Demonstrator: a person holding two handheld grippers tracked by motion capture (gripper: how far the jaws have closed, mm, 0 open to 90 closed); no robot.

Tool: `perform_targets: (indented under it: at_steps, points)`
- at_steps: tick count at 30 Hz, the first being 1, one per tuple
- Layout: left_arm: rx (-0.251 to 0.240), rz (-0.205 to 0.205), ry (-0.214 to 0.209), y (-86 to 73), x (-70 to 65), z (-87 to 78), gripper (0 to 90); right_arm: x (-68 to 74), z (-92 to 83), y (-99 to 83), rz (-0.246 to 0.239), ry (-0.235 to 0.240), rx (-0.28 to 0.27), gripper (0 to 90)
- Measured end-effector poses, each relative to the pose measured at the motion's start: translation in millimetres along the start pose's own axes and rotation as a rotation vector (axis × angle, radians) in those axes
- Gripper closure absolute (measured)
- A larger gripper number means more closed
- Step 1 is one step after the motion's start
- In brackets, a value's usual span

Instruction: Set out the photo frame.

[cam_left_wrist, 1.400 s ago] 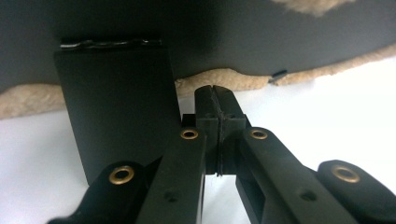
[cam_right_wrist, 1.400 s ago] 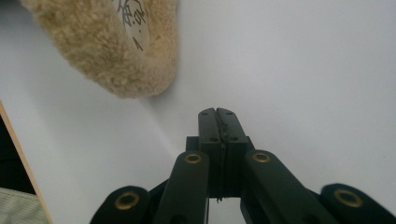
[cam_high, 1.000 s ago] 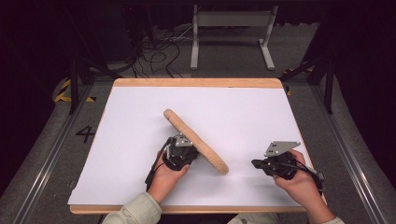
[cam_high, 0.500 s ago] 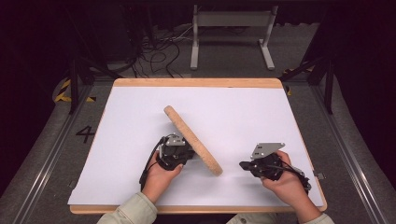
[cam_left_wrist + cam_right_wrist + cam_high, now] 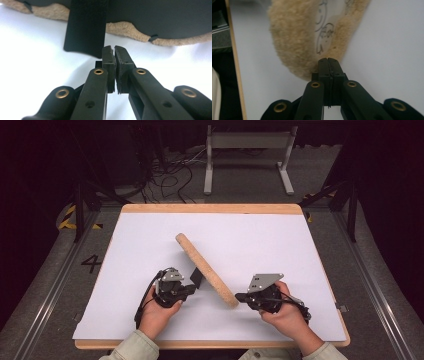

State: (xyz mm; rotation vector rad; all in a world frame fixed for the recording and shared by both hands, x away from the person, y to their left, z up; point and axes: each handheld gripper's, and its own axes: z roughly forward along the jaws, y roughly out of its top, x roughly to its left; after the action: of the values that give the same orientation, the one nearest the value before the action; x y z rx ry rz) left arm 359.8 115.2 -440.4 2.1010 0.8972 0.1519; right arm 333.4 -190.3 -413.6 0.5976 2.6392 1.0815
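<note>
My right gripper [image 5: 241,296], jaws closed, touches the fleecy pad's [image 5: 205,269] lower-right end; left gripper [image 5: 191,289], closed, sits beside its middle.

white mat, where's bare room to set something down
The mat is bare right of the fleece pad out to its right edge, and left of the pad along the far-left side. It is crowded near the front, where the left gripper, the strap and the right gripper meet the pad.
</note>
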Motion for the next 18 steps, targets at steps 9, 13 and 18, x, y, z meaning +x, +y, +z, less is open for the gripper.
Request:
perform_targets:
  at_steps: [9, 13, 18]
  points:
    - [-0.007, -0.003, -0.002, -4.5, 6.1, -11.5, 86.2, 12.0, 4.1, 3.8, -0.012, 0.049, 0.002, 90.0]
    - [-0.008, -0.011, 0.000, -4.7, 8.2, -12.6, 86.2, 21.9, 8.1, 6.6, -0.032, 0.076, -0.001, 90.0]
    - [-0.010, -0.014, 0.006, -5.7, 10.3, -14.9, 86.0, 29.1, 12.3, 10.1, -0.045, 0.104, -0.005, 90.0]
